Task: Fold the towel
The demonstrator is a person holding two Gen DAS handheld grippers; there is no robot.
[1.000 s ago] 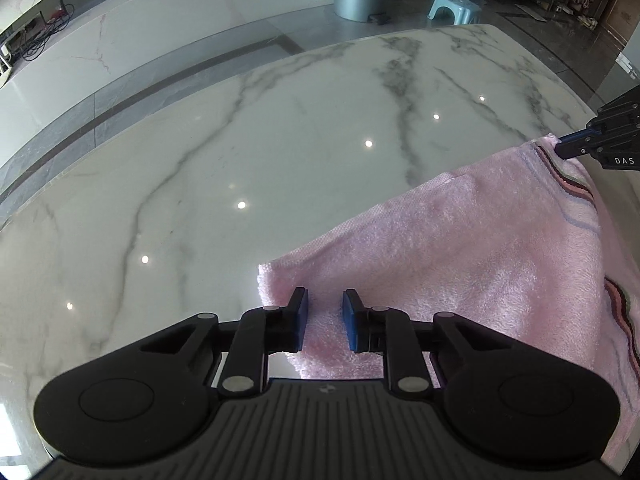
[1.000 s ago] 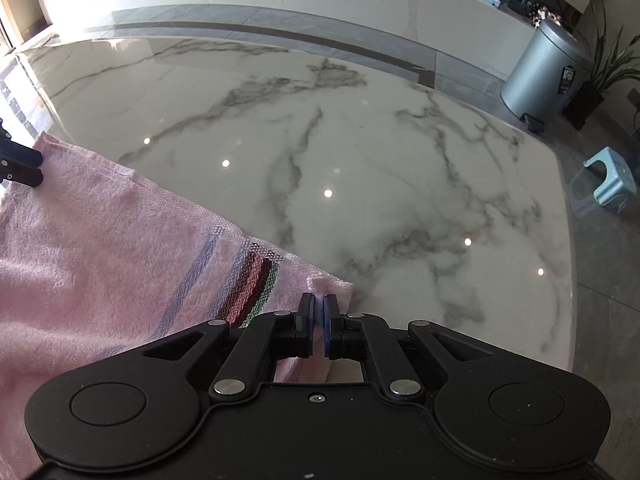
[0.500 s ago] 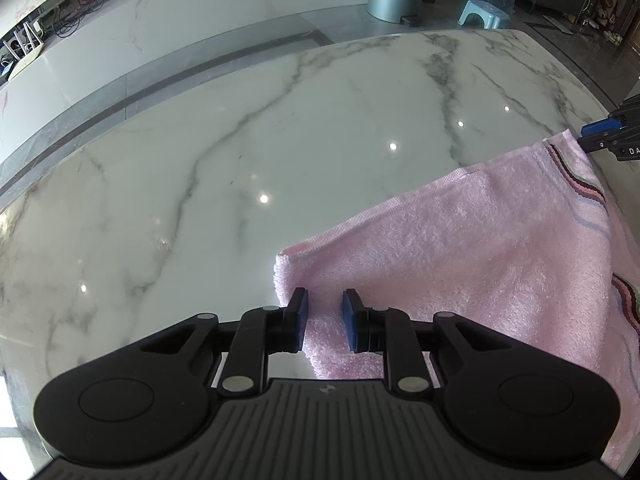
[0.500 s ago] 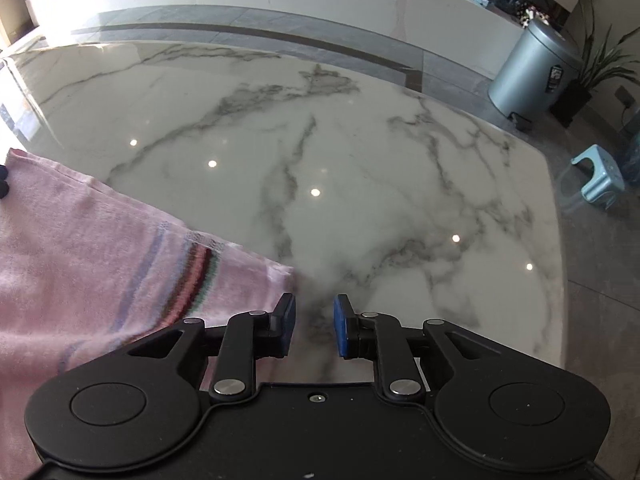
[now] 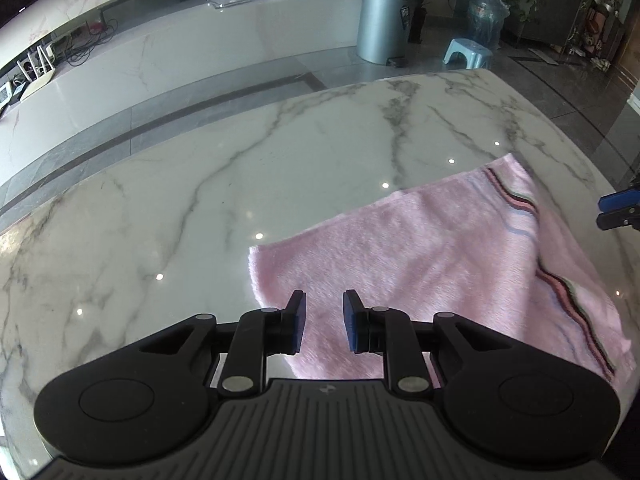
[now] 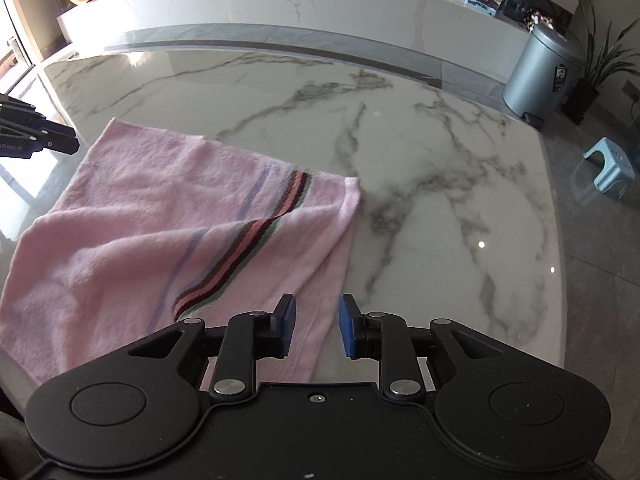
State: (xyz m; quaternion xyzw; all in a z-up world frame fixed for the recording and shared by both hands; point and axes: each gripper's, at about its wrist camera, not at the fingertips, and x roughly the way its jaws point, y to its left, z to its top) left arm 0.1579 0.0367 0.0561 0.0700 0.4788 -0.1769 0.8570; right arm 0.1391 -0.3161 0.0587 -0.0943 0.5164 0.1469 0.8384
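A pink towel (image 5: pixel 440 260) with a dark striped band lies folded over on the white marble table (image 5: pixel 200 200). My left gripper (image 5: pixel 324 320) hangs open above the towel's near left corner, with only air between its blue pads. In the right wrist view the towel (image 6: pixel 160 220) spreads to the left, its striped end doubled over. My right gripper (image 6: pixel 316 328) hovers over the towel's near right edge. Its jaws are opening and hold nothing. Each gripper shows in the other's view: the right gripper (image 5: pixel 618 210) at the right edge, the left gripper (image 6: pixel 40 136) at the left edge, both clear of the cloth.
Bare marble (image 6: pixel 440 200) stretches beyond and right of the towel to the table's rounded far edge. On the floor past it stand a silver bin (image 6: pixel 540 72) and a small blue stool (image 6: pixel 608 168). A long white counter (image 5: pixel 160 60) runs behind.
The right gripper was shut on the towel's striped corner, then let go and opened. Both grippers have pulled back and up, and the towel now lies on the table by itself.
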